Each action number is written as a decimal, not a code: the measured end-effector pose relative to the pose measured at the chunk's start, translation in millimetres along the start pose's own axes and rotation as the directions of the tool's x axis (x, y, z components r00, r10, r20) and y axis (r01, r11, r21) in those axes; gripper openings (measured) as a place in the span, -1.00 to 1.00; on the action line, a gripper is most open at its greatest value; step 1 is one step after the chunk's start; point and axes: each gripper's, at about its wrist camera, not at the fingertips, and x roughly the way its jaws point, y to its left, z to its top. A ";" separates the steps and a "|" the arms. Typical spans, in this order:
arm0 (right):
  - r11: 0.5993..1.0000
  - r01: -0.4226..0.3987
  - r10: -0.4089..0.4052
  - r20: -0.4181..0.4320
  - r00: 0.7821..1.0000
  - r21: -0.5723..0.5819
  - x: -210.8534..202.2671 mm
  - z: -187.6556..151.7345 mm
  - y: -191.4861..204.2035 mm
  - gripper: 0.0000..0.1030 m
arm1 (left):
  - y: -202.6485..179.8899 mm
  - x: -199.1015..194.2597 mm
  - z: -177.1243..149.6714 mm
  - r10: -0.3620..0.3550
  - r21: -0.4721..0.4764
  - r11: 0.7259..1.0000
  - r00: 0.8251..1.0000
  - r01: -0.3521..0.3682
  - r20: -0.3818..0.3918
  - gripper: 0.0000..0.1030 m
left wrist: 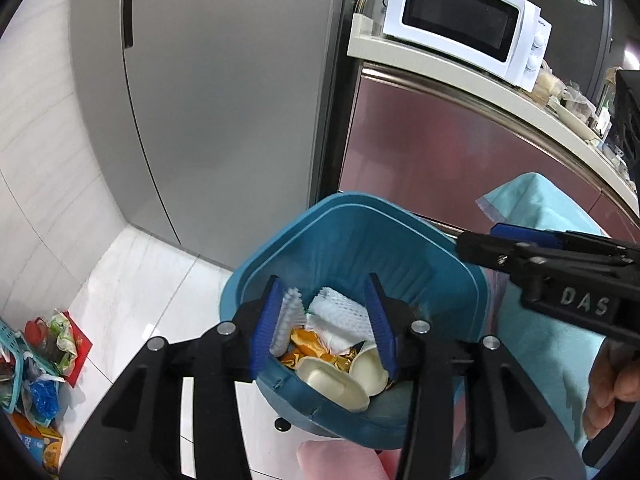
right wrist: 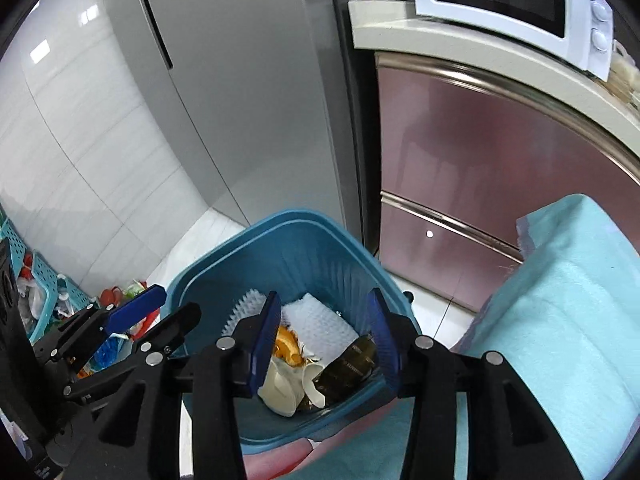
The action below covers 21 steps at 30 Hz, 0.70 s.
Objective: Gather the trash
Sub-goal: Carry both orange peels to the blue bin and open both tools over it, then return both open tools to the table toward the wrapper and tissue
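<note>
A blue trash bin [left wrist: 352, 236] [right wrist: 304, 248] stands on the floor below both grippers. Inside lie white foam netting [left wrist: 340, 312] [right wrist: 320, 324], orange wrappers [left wrist: 308, 340] [right wrist: 286, 344], cream plastic cups [left wrist: 332, 380] [right wrist: 280, 390] and a dark clear wrapper [right wrist: 352, 364]. My left gripper [left wrist: 324, 320] is open and empty above the bin's mouth. My right gripper [right wrist: 324, 332] is open and empty above the bin too; it also shows at the right of the left wrist view [left wrist: 532, 252].
A grey fridge [left wrist: 224, 92] stands behind the bin, with a pink cabinet [left wrist: 448, 160] and a white microwave [left wrist: 468, 20] on the counter at right. A light blue cloth [right wrist: 568, 300] lies at right. Baskets with clutter [left wrist: 36, 356] sit on the floor at left.
</note>
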 end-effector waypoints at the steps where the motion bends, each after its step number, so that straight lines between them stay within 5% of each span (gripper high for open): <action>1: 1.000 0.000 0.000 0.008 1.000 0.003 -3.0 1.0 -2.2 -0.16 | -0.5 -5.3 0.8 -0.002 -0.003 1.000 1.000 0.002 0.013 0.03; 5: 1.000 -0.004 0.002 0.081 0.997 0.018 -34.7 -3.0 -9.2 -0.04 | -6.5 -30.2 3.0 0.010 0.002 1.000 0.997 -0.010 0.078 0.47; 11: 1.000 0.015 -0.018 0.205 0.979 0.019 -93.3 -17.2 -12.1 0.39 | -26.2 -70.4 6.6 0.029 0.035 0.999 0.985 -0.036 0.170 0.80; 21: 0.995 0.088 -0.096 0.395 0.914 0.037 -178.8 -56.6 -20.5 0.87 | -66.8 -131.7 -4.0 -0.004 0.070 0.997 0.964 -0.015 0.264 0.89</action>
